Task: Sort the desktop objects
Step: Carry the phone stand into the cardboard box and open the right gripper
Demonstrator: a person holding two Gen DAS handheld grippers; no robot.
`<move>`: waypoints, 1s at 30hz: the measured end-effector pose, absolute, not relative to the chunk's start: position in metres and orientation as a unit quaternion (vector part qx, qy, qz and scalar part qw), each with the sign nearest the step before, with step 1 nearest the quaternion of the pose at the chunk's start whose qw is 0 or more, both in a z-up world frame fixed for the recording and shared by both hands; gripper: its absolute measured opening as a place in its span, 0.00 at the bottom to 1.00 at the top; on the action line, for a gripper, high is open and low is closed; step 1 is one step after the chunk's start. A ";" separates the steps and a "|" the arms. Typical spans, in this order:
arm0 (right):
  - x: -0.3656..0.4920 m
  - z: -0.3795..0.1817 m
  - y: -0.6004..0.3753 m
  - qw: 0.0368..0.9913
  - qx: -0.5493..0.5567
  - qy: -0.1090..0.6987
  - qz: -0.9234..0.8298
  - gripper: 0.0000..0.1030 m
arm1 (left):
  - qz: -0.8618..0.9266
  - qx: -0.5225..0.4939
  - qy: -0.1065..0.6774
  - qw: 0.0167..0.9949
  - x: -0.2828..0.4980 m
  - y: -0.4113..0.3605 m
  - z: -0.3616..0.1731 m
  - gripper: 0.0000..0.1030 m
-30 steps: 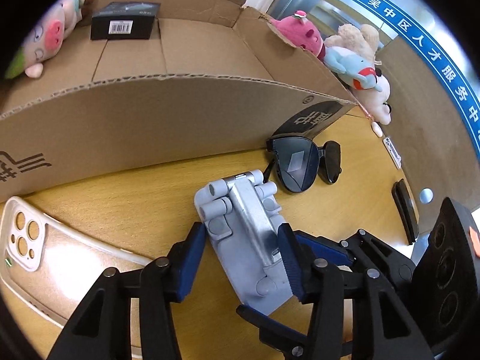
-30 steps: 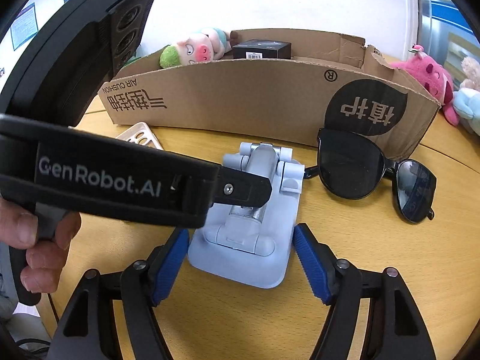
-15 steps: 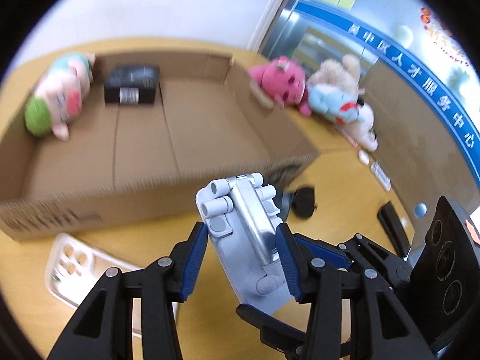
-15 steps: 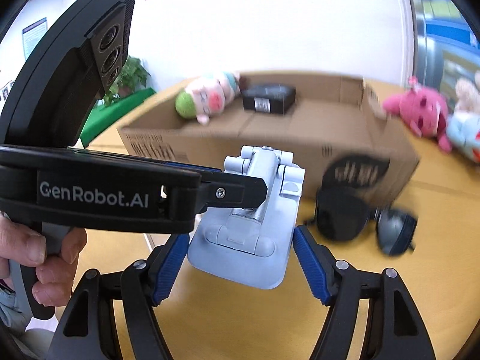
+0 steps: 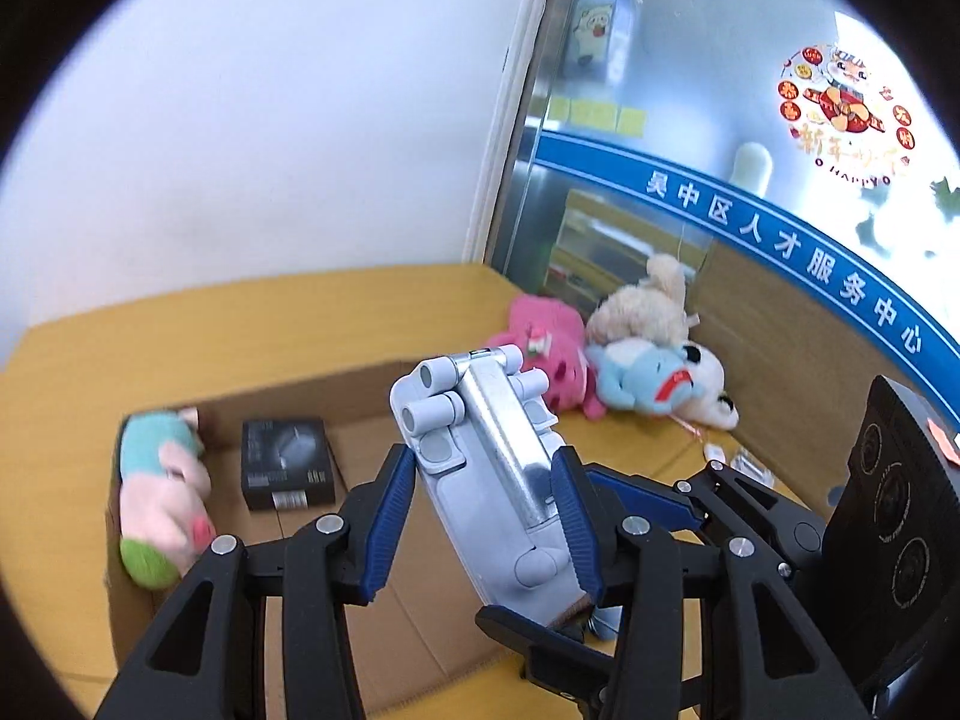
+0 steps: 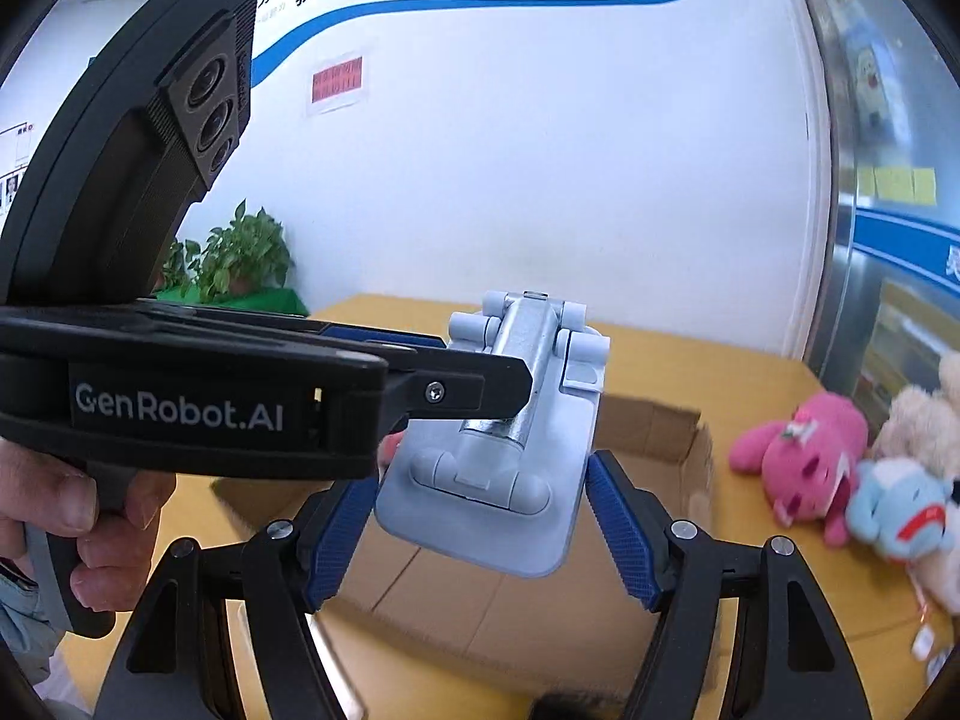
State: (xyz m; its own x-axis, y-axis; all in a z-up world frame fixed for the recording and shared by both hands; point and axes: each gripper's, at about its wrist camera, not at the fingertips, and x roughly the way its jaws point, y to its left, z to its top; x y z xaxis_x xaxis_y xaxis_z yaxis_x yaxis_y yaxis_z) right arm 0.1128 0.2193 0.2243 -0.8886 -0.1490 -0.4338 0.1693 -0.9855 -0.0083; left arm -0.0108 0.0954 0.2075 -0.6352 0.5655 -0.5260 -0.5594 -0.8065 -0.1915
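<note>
Together we hold a folded grey phone stand (image 5: 492, 474) aloft above an open cardboard box (image 5: 384, 384), both tools clamped on it: left tool (image 5: 486, 516), right tool (image 6: 480, 510). Inside the box lie a plush pig (image 5: 159, 498) and a small black carton (image 5: 287, 463).

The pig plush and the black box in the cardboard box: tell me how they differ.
The pig plush is soft, rounded and multicoloured: pink, teal and green. The black box is rigid, flat-sided and dark, with a barcode label at its near edge. The pig plush lies on its side against the left wall of the cardboard box; the black box lies flat, just to its right. The plush is the longer of the two. Both rest on the carton's floor.
</note>
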 end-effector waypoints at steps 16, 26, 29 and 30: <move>-0.023 0.259 0.276 0.088 0.240 -0.011 -0.967 0.47 | 0.897 -0.320 -0.028 0.305 -0.133 0.110 0.211 0.44; -0.122 0.150 0.326 0.076 0.359 -0.084 -0.926 0.47 | 0.860 -0.420 -0.047 0.284 -0.208 0.137 0.102 0.44; -0.146 0.120 0.342 0.069 0.390 -0.102 -0.913 0.47 | 0.845 -0.448 -0.067 0.285 -0.229 0.142 0.073 0.43; -0.150 0.112 0.344 0.066 0.398 -0.102 -0.909 0.47 | 0.839 -0.458 -0.073 0.284 -0.236 0.143 0.064 0.43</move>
